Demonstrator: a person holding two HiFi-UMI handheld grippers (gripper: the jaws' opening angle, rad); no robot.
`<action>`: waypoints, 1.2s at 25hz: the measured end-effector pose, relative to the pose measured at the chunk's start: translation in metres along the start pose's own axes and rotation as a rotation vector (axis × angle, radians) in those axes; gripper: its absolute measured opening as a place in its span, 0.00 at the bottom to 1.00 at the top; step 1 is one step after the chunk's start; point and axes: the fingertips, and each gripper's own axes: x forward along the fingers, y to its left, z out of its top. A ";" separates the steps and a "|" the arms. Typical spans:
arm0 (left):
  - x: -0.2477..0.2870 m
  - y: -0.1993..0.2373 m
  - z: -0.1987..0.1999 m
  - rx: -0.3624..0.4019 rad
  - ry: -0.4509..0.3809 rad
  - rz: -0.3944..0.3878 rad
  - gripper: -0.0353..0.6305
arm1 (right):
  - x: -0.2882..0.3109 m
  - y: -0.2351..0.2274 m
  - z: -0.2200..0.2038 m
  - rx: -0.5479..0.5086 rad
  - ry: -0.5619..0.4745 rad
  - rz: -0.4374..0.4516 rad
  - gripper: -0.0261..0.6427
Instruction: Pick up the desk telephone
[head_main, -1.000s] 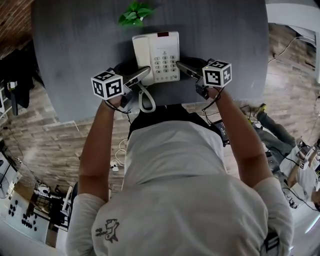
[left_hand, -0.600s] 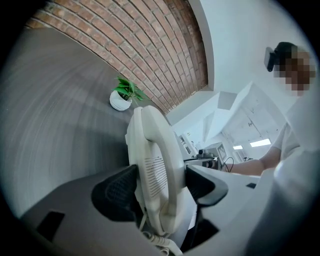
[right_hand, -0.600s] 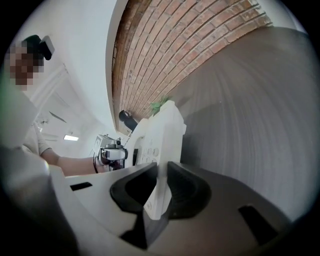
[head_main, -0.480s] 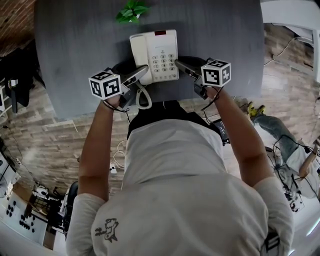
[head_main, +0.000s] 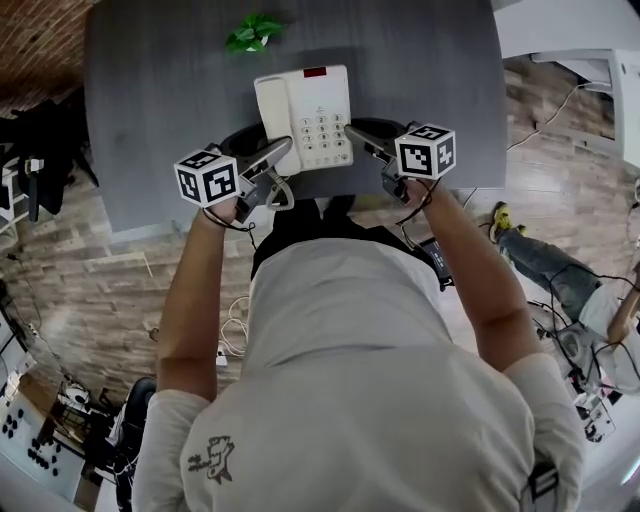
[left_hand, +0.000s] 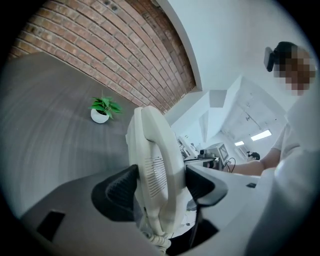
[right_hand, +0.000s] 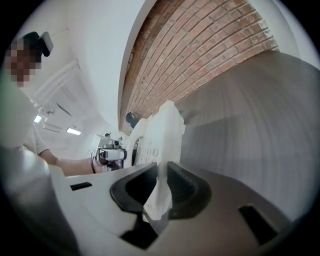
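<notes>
Since a second earlier the cord (head_main: 284, 196) had drawn up; the desk telephone (head_main: 303, 115) lay lengthwise away from me over the table (head_main: 150, 100) edge, my left gripper (left_hand: 161, 182) fingers clamping its handset side, my right gripper (right_hand: 161, 192) pinching the opposite edge.

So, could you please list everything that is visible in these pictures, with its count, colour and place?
desk telephone: 1, white, at the table's near edge, between the two grippers
coiled cord: 1, white, hanging below the telephone's left side
potted plant: 1, green in a white pot, at the table's far edge
table: 1, dark grey, under the telephone and plant
brick wall: 1, red-brown, beyond the table
left gripper: 1, grey, closed on the telephone's left side
right gripper: 1, grey, closed on the telephone's right edge
</notes>
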 end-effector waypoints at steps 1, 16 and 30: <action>-0.002 -0.003 0.001 0.004 -0.005 0.001 0.53 | -0.002 0.003 0.002 -0.008 -0.003 -0.001 0.14; -0.020 -0.054 0.010 0.047 -0.069 0.013 0.53 | -0.041 0.039 0.014 -0.088 -0.027 0.008 0.14; -0.042 -0.096 0.003 0.060 -0.108 0.063 0.53 | -0.066 0.071 0.009 -0.117 -0.044 0.053 0.14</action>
